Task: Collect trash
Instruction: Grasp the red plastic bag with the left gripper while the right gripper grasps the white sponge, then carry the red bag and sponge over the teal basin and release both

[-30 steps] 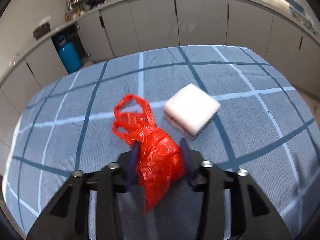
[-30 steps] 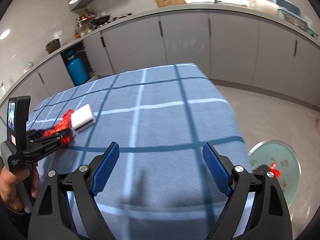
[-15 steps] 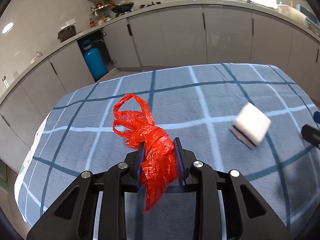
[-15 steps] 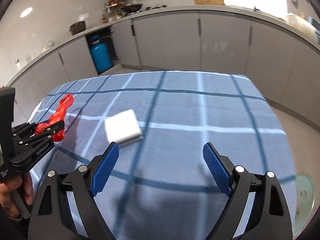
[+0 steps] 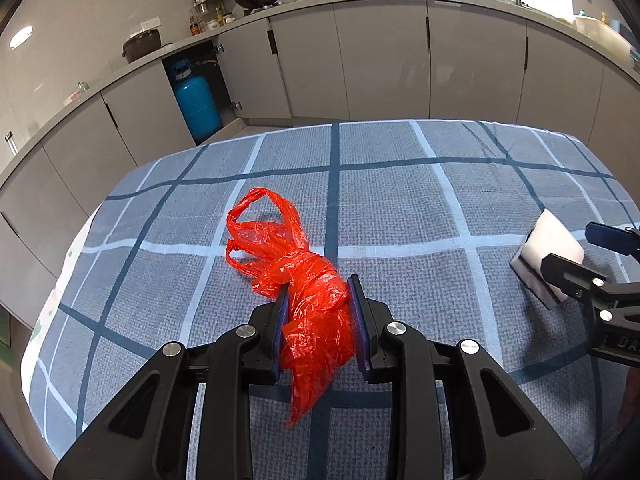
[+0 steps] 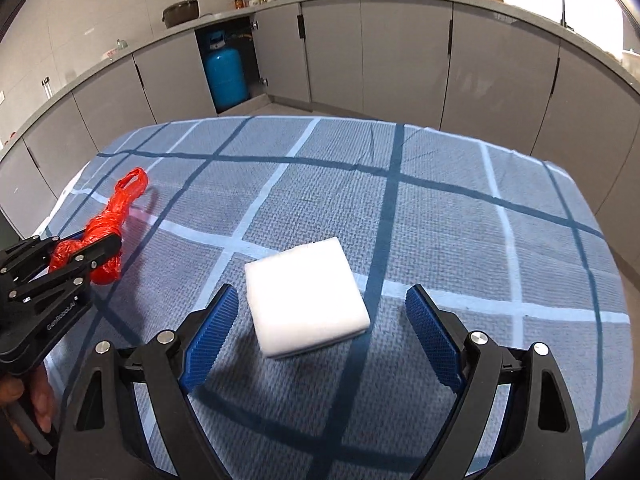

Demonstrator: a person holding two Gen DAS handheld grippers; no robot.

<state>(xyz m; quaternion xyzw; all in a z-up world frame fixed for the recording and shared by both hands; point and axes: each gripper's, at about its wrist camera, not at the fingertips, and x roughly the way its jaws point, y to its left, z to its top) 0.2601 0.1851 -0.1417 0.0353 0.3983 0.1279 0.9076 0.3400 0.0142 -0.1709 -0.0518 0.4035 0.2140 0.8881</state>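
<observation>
A crumpled red plastic bag (image 5: pixel 296 264) lies on the blue checked tablecloth (image 5: pixel 400 200). My left gripper (image 5: pixel 318 294) is shut on its knotted lower part, and the bag's handles trail away ahead. The same bag (image 6: pixel 100 232) shows at the left of the right wrist view, pinched by the left gripper (image 6: pixel 90 246). A white square pad (image 6: pixel 304 296) lies flat on the cloth. My right gripper (image 6: pixel 320 312) stands open around its near part, both blue pads apart from it. In the left wrist view the pad (image 5: pixel 552 248) sits at the right edge, partly behind the right gripper's black frame.
Grey kitchen cabinets (image 6: pixel 400 48) curve around the far side of the table. A blue gas cylinder (image 6: pixel 226 72) stands in an open cabinet bay. A hand (image 6: pixel 36 396) holds the left gripper's handle at the lower left. The tablecloth's edges drop off left and right.
My left gripper closed tighter on the red bag and carried it left. My right gripper swung left across the table and now straddles the white pad.
</observation>
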